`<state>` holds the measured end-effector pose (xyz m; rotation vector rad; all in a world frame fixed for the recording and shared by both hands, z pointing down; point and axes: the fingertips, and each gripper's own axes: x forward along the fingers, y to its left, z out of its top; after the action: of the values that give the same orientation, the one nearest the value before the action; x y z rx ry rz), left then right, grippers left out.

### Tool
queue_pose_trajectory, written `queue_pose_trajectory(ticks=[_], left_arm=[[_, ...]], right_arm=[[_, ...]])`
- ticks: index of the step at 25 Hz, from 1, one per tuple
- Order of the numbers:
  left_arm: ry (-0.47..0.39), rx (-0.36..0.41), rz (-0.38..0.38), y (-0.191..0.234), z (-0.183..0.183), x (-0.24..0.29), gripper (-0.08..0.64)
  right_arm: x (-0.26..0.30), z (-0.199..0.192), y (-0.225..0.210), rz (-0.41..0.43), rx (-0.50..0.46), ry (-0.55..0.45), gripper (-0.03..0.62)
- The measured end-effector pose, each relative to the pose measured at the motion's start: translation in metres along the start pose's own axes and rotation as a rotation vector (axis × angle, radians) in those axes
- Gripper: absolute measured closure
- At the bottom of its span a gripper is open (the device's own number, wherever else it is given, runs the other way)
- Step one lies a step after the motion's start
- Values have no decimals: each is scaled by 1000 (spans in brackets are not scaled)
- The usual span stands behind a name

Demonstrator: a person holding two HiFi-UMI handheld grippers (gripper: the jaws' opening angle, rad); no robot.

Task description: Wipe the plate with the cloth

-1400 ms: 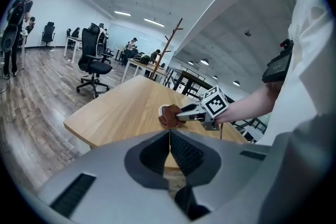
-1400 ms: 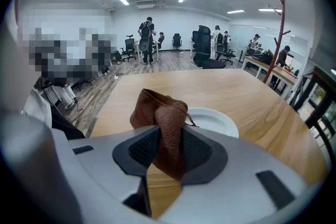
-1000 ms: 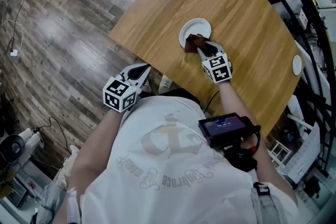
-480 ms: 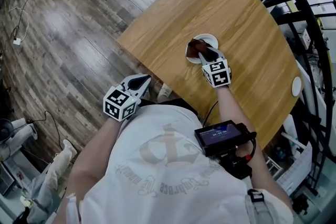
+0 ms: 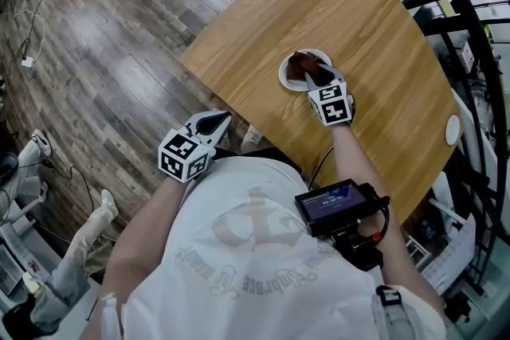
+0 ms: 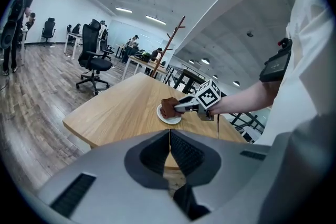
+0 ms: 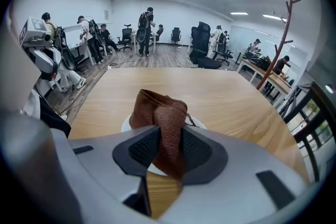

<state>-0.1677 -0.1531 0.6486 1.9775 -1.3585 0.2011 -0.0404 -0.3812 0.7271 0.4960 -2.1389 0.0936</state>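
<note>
Two grippers show from overhead, and only one of them holds anything. At the lower left of the middle of the head view, the left gripper (image 5: 212,123) hangs off the near edge of the wooden table (image 5: 358,12), over the grey plank floor (image 5: 96,36). Its own view shows the jaws pressed together with nothing between them. Further right, up on the tabletop, a small white plate (image 5: 285,80) sits near the table's near edge. A brown cloth (image 5: 301,66) is bunched on top of it and covers much of its middle. The right gripper (image 5: 316,77) reaches in from the person's side and is clamped on that cloth. In its own view the folded brown fabric (image 7: 164,113) stands pinched between the two pads, with the plate's rim (image 7: 126,124) peeking out on the left beneath it. At the far right edge of the table lies a small white disc (image 5: 453,130), well apart from the plate.
</note>
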Motion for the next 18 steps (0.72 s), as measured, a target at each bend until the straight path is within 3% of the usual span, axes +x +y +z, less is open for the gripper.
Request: queue_pose_trajectory(ticks=[10,18], left_arm=[[20,18,-48,-4,6,18,546],[20,-2,-16,0,7,15,548]], right_arm=[[-20,-24,0,13,-26,27,466],[3,13,-28,3,-101,14,466]])
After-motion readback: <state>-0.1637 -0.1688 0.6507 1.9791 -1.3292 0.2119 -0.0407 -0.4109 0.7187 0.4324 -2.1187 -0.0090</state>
